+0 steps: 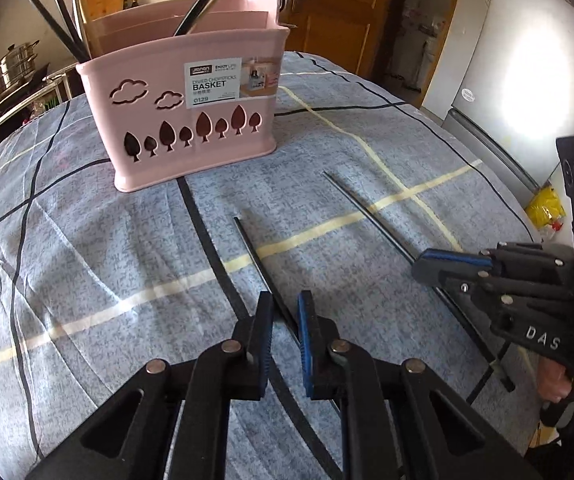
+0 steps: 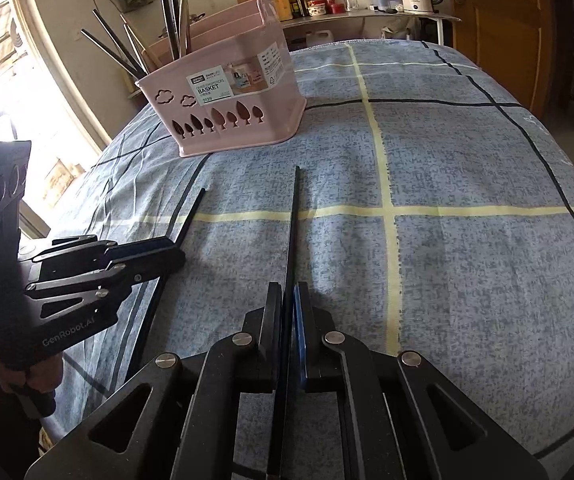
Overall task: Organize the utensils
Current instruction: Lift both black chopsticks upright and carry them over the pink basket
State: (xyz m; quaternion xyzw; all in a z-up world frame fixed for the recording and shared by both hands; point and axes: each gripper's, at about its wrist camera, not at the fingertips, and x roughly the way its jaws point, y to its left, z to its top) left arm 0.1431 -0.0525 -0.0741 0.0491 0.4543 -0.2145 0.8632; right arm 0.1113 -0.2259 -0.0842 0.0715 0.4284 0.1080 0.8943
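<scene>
Pink plastic marks the goal: a divided chopstick basket (image 1: 191, 120) stands upright toward the far side of the checked blue tablecloth (image 1: 87, 248), already bristling with dark chopsticks and utensil handles that lean out of its rear compartments. Two black chopsticks remain to be sorted, and each gripper has one.

The right gripper (image 2: 287, 300) is clamped tight on the right chopstick (image 2: 291, 220), its pads squeezing the rear part so the long tip projects straight ahead toward the basket — a hold that leaves plenty of free length to steer into a slot. From the left wrist view the same stick seems to hover a little off the cloth, though I cannot be certain.

The left gripper (image 1: 285, 312) straddles the left chopstick (image 1: 259, 260). In its own view a gap shows between the pads with the stick running through it; in the right wrist view the jaws look narrow around the stick. I judge it nearly closed but not yet pressing firmly. The stick's far end appears to rest on the cloth, angled toward the basket.

Gripping near the back end suits the job — the thin tips must enter the compartments first. A loose left pinch could let that stick pivot or slip when raised.
</scene>
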